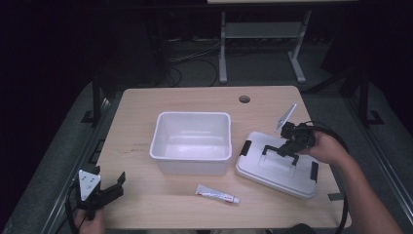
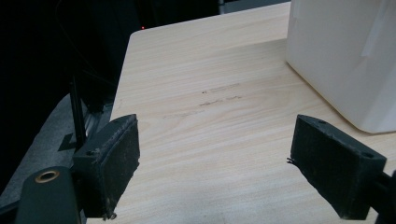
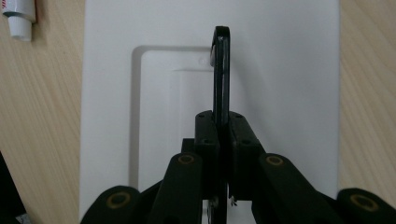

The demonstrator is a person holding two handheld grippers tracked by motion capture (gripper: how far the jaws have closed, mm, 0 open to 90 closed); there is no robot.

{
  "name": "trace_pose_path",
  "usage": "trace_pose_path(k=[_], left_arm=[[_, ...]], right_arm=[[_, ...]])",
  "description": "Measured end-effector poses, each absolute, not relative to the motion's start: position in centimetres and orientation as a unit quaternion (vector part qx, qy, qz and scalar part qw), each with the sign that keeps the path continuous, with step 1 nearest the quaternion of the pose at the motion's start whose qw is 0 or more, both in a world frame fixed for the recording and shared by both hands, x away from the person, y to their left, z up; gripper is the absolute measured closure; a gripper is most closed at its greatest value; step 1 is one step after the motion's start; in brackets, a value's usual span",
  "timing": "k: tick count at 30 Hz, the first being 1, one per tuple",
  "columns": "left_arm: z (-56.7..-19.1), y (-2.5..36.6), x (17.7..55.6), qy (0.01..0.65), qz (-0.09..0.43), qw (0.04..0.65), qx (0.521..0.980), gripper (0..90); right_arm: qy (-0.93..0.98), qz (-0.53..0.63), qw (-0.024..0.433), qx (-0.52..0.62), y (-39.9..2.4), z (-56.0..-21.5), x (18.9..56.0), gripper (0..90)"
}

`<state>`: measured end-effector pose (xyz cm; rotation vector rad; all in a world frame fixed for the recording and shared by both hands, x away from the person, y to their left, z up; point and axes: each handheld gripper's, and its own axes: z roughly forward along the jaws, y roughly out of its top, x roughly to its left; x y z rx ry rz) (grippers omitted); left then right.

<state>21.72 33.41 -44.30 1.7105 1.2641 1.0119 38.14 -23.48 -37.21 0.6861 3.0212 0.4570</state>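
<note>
A white lid [image 1: 272,171] with a black carry handle [image 1: 278,150] and black side clasps lies flat on the wooden table, right of an open white bin [image 1: 192,115]. My right gripper [image 1: 290,145] is over the lid, shut on the raised handle. In the right gripper view the pads [image 3: 205,130] pinch the thin handle [image 3: 221,70] edge-on above the lid [image 3: 289,93]. My left gripper [image 1: 108,175] rests at the table's front left corner, open and holding nothing. In its own view, the left gripper [image 2: 219,137] has bare wood between the jaws and the bin wall [image 2: 341,56] to the right.
A small white tube [image 1: 217,194] lies near the front edge between bin and lid, with its cap end [image 3: 19,16] beside the lid. A cable hole [image 1: 244,99] sits at the table's far edge. Another table's frame [image 1: 263,34] stands beyond on the dark floor.
</note>
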Motion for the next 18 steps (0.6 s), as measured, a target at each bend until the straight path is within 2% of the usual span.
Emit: trace_pose_path(k=[18], left_arm=[[-44.3, 33.4, 21.7, 0.494, 0.398, 0.383, 0.672, 15.0]], right_arm=[[0.961, 0.156, -0.006, 0.228, -23.5, -39.3, 38.1, 83.9]])
